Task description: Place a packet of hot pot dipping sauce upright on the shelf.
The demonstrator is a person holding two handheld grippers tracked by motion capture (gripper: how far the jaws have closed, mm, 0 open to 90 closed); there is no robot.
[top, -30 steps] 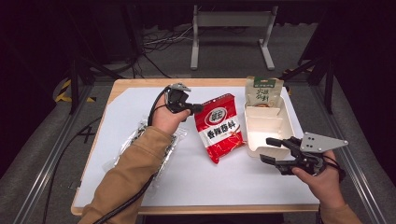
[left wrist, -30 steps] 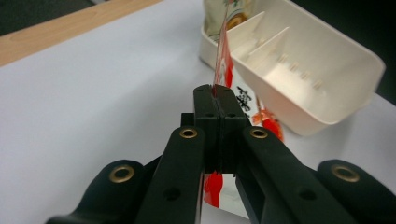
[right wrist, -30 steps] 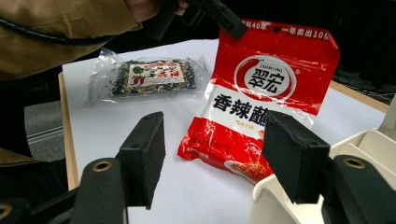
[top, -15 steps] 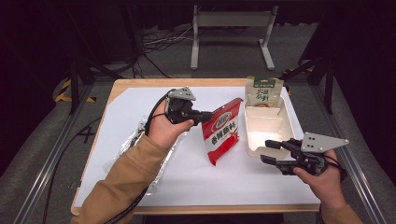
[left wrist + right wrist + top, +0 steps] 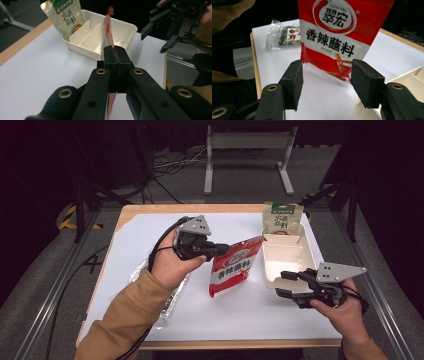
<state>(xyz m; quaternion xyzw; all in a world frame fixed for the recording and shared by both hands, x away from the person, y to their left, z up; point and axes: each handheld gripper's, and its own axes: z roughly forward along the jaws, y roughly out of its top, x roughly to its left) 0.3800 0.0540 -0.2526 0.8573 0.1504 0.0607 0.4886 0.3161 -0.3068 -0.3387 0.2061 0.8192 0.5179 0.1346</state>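
A red seasoning packet (image 5: pixel 232 267) with white lettering hangs off the table, tilted, its lower end near the white sheet. My left gripper (image 5: pixel 225 249) is shut on its upper edge. In the left gripper view the jaws (image 5: pixel 113 50) pinch the packet (image 5: pixel 108 30) edge-on. My right gripper (image 5: pixel 281 284) hovers at the front right beside the white divided tray (image 5: pixel 306 251). Its jaws have just been opening, with nothing between them. In the right gripper view my right gripper (image 5: pixel 325 75) points at the packet (image 5: pixel 337 32), which hangs farther off.
A beige and green pouch (image 5: pixel 282 219) leans at the tray's far end, also in the left gripper view (image 5: pixel 63 17). A clear bag of dried spices (image 5: pixel 284 35) lies at the table's left, partly under my left sleeve (image 5: pixel 125 320). A white sheet (image 5: pixel 135 245) covers the wooden table.
My left gripper has lifted the red packet off the table and carried it right, toward the tray. The packet now hangs tilted instead of lying flat. The right hand has stayed put.
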